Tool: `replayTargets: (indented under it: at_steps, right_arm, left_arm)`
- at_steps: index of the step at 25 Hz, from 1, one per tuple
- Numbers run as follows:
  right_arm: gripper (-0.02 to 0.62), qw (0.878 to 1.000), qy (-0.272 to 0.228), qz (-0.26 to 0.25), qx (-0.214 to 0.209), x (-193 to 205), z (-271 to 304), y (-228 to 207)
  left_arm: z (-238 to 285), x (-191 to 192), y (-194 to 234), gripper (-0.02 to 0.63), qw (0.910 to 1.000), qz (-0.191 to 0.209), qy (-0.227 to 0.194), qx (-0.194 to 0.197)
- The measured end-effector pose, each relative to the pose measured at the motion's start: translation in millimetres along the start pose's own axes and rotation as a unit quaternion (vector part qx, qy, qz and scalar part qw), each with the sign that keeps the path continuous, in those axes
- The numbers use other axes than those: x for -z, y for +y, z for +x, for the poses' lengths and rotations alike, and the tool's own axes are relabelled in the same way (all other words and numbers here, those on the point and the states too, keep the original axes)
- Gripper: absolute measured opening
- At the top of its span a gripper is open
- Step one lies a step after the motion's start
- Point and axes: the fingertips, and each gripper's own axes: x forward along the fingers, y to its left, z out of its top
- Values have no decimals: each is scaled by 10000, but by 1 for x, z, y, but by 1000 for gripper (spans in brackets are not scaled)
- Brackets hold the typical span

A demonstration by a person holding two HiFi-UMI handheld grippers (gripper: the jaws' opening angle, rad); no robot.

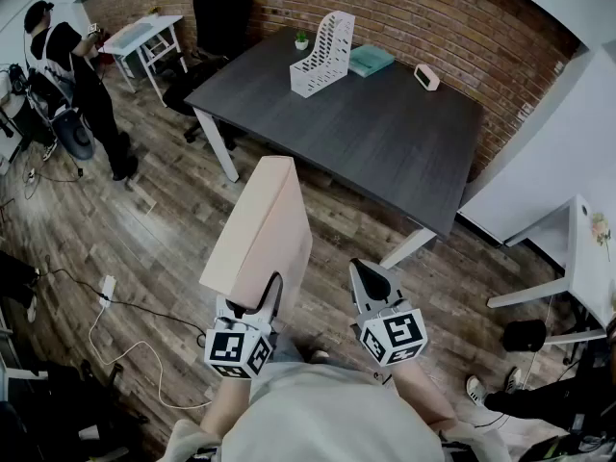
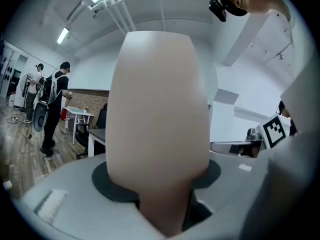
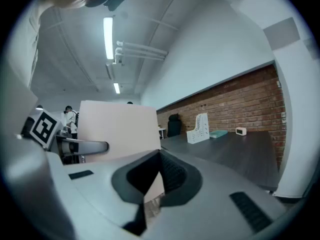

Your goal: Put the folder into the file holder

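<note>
Head view: the folder is upright in the air, well short of the desk. The left gripper has it by the bottom edge. The file holder sits at the desk's far side. The right gripper is just beside the folder.

Left gripper view: fingers clamped on the folder's lower edge only. Risk: the tall folder could pivot or slip on the way.

Right gripper view: fingers together, nothing between. Risk: the unsteadied file holder may slide or tip as the folder goes in.
</note>
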Motion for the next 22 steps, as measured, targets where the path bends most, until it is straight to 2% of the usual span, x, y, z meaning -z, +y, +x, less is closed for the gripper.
replayTargets:
  at_steps: [4,9,18,19,22]
  right_arm:
    - [2,9997,-160,-44,158,-2,-33,3]
    - [2,9990,-332,-189,211,-11,-55,17]
    - [3,9990,-347,-152,245,-6,-78,35]
    - [21,9990,-344,-141,231,-6,-80,36]
    - [142,9993,-344,-80,139,-4,-87,38]
  left_arm:
    - [-28,-3,-23,263,9997,92,-236,74]
    - [-56,-8,-27,264,9988,125,-474,19]
    - [-84,-4,-27,264,9985,80,-545,-28]
    - [-87,-4,-28,264,9984,93,-559,-32]
    - [-92,-6,-33,264,9981,105,-604,-24]
